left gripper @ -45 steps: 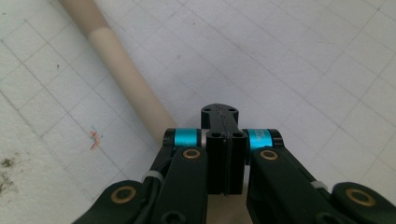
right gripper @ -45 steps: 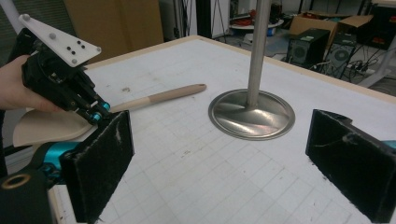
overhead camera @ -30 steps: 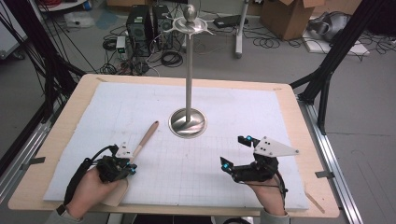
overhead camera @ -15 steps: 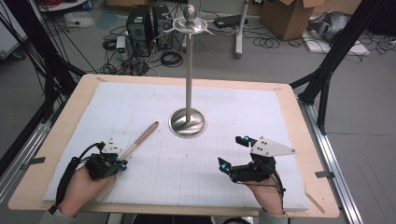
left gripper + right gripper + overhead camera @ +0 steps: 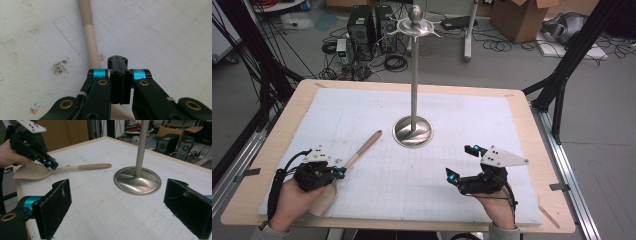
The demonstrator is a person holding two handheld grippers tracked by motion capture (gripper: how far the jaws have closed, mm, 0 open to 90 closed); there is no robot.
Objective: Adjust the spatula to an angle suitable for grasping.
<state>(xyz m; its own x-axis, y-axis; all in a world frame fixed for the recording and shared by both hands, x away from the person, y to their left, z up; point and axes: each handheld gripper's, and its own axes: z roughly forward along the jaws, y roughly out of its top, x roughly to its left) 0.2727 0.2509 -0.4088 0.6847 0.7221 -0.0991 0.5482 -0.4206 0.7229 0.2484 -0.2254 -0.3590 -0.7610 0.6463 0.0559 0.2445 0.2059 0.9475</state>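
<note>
On the mat, the spatula (image 5: 357, 154) points toward the stand (image 5: 413, 131).

Metal stand (image 5: 413, 131) on white grid mat (image 5: 462, 115), PC towers (image 5: 371, 25) & cardboard box (image 5: 517, 17) behind table.

A beige spatula (image 5: 354, 159) lies flat on the white gridded table (image 5: 522, 120), its broad blade toward the near left edge, slim handle angling toward the middle.
</note>
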